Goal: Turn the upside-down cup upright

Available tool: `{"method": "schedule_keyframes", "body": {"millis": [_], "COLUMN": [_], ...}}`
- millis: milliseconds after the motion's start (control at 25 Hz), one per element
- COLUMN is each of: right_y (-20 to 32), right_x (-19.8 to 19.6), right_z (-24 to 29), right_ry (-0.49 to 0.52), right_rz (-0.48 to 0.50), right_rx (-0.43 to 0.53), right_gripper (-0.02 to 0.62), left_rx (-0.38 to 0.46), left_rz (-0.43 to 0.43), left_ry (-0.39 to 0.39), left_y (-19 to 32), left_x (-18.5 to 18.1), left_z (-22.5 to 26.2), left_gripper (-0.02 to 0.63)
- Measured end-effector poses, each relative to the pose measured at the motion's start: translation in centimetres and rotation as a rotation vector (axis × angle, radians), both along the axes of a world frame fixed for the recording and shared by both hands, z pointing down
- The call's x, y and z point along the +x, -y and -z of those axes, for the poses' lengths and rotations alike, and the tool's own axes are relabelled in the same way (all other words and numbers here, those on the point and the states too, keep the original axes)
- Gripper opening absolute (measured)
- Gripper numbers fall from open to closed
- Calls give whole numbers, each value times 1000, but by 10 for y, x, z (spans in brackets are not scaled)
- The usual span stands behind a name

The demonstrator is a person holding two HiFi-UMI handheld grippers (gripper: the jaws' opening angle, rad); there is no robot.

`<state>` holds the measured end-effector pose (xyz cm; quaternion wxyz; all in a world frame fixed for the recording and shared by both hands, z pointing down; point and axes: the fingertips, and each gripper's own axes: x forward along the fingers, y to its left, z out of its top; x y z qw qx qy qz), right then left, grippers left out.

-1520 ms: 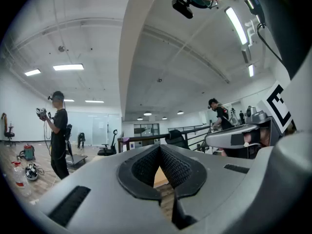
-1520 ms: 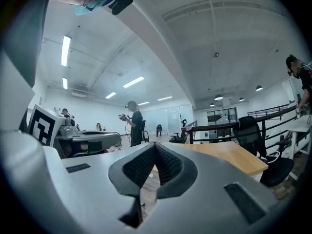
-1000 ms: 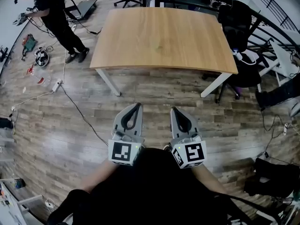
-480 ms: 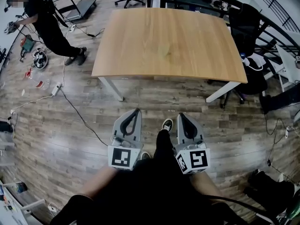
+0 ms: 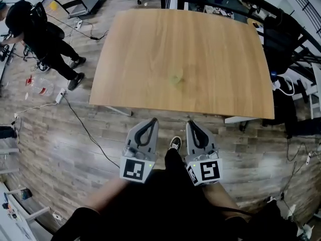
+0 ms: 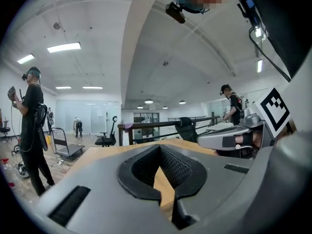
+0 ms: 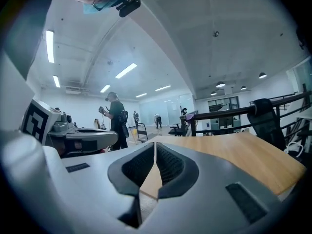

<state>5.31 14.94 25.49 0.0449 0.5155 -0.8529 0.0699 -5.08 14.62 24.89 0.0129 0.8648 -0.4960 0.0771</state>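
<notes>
A small pale, see-through cup (image 5: pixel 176 77) stands on the wooden table (image 5: pixel 150 44), a little nearer than the middle; its rim and base are too faint to tell apart. My left gripper (image 5: pixel 152 120) and right gripper (image 5: pixel 191 124) are held side by side just short of the table's near edge, both shut and empty. In the left gripper view the left gripper (image 6: pixel 158 148) points level across the tabletop (image 6: pixel 164 183), its jaws meeting at the tips. The right gripper (image 7: pixel 154 144) points the same way over the tabletop (image 7: pixel 234 155). The cup does not show in either gripper view.
A person in black (image 5: pixel 35 31) stands at the far left among cables and a power strip (image 5: pixel 60 95) on the wood floor. Black chairs (image 5: pixel 281 29) and a railing stand to the right of the table. My own shoe (image 5: pixel 175 143) shows between the grippers.
Both grippers have moved forward together, from well back on the floor up to the table's near edge. The table now fills more of the head view. The jaws have stayed shut.
</notes>
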Motion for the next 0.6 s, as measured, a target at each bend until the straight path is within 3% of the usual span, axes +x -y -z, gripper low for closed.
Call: {"method": "schedule_keyframes", "body": {"millis": [240,440,480,600], "right_y": [98,165,176,209], "right_x": [1,-6,-10,-22], "right_z": [-23,-71,-85,-132], "right_ry": [-4,-45,-56,-92], "right_rz": [63,60,65,105], "right_rx": [-32,-116,-137,-205], "right_gripper": [15,18,37,210], "left_rx": [-32,-55,-71,-102], "left_rz": [39,52,53,40], "left_ry": [15,38,38,59], "left_y": [98,168,181,218], "left_x": [13,0,-5,-14], "left_z": [-24,-68,-82,-126], "left_gripper": [0,0,0,0]}}
